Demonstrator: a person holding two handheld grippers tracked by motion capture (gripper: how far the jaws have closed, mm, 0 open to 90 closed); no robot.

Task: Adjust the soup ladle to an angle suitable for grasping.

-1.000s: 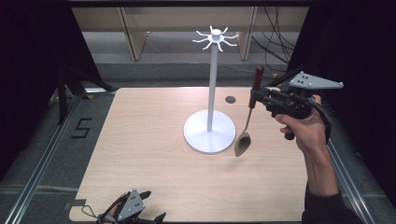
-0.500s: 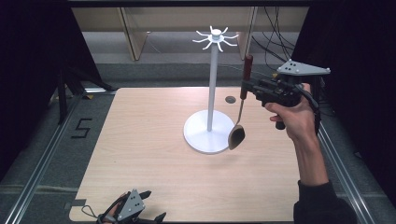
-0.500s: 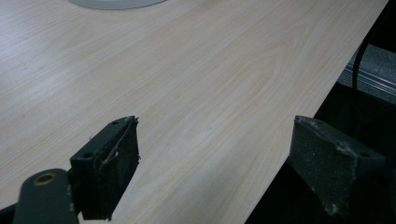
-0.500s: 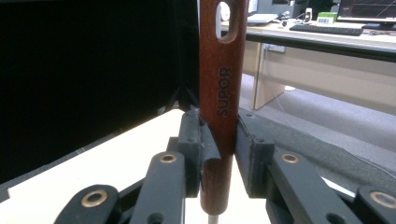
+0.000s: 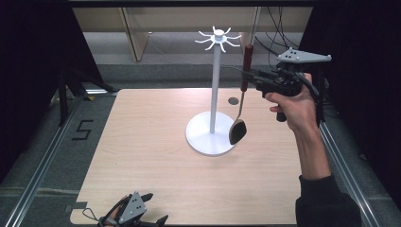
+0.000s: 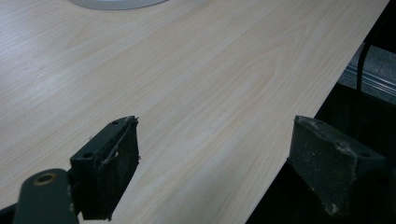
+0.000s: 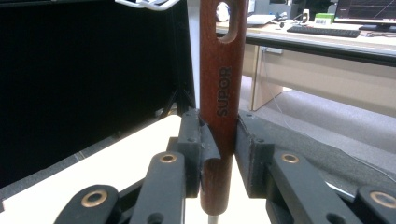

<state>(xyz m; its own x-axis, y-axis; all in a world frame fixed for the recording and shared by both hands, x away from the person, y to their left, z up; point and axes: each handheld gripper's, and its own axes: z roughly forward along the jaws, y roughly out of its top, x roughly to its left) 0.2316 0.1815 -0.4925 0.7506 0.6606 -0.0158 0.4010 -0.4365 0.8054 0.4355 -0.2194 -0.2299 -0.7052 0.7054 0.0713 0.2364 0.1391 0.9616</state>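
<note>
The right gripper (image 5: 247,74) is clenched on the dark red-brown wooden handle of a long spoon (image 5: 244,64), its pads pressing both sides of the handle in the right gripper view (image 7: 219,121). The spoon hangs nearly upright, its long axis vertical, the thin metal shank running down to the dark bowl (image 5: 237,132), which hovers just over the rim of the round white base (image 5: 203,142) of the tall white hook stand (image 5: 216,80). What matters for the coming move is the hole at the top of the handle (image 7: 227,18): it sits just to the right of the stand's crown of white hooks (image 5: 218,39), at about the same height and near but not touching. Judging from this, the spoon needs to travel leftward so a hook tip enters that hole. The left gripper (image 5: 135,213) rests with jaws released at the near edge of the pale wooden surface (image 5: 142,142), well apart from the stand, so the right hand (image 5: 291,104) is the nearer one.
</note>
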